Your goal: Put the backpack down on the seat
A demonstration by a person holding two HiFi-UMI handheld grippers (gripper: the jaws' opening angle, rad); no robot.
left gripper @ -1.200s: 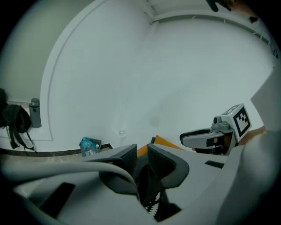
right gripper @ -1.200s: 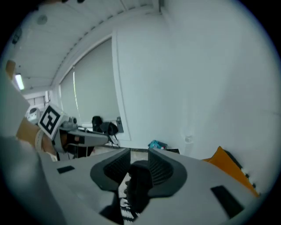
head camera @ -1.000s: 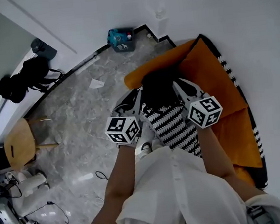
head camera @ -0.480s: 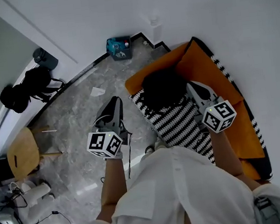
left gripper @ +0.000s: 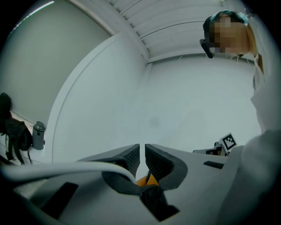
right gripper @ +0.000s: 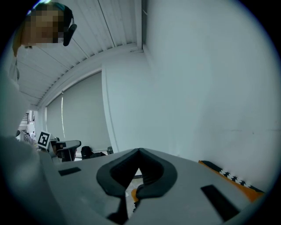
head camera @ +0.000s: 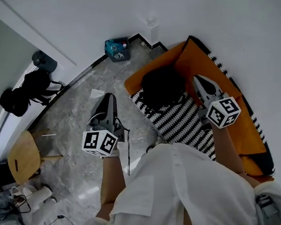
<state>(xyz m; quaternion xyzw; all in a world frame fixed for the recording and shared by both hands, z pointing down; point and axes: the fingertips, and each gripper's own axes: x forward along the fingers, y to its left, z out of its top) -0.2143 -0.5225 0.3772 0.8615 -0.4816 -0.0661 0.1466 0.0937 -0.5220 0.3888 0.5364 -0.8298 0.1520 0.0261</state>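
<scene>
Since the black backpack [head camera: 163,84] already lies on the orange seat [head camera: 202,60], a little right of the middle of the head view, the task looks to me finished or very nearly so. The backpack rests with its lower part on a black-and-white striped cloth [head camera: 179,123] that covers the near part of the seat, and neither tool touches it. The right gripper [head camera: 198,78] hangs just beside the backpack, to its right and above the orange cushion; its jaws are pressed together at the tips with nothing between them. The left gripper [head camera: 109,97] is well apart from the backpack, over the grey marble floor [head camera: 72,124] left of the seat; its jaws stand only a thin slit apart, and nothing is between them either. I judge that both are held clear like this because the load sits by its own weight and needs no support. Farther out, a wooden stool [head camera: 22,154] stands at the left edge, and another dark bag [head camera: 23,87] lies by the wall at the upper left.
</scene>
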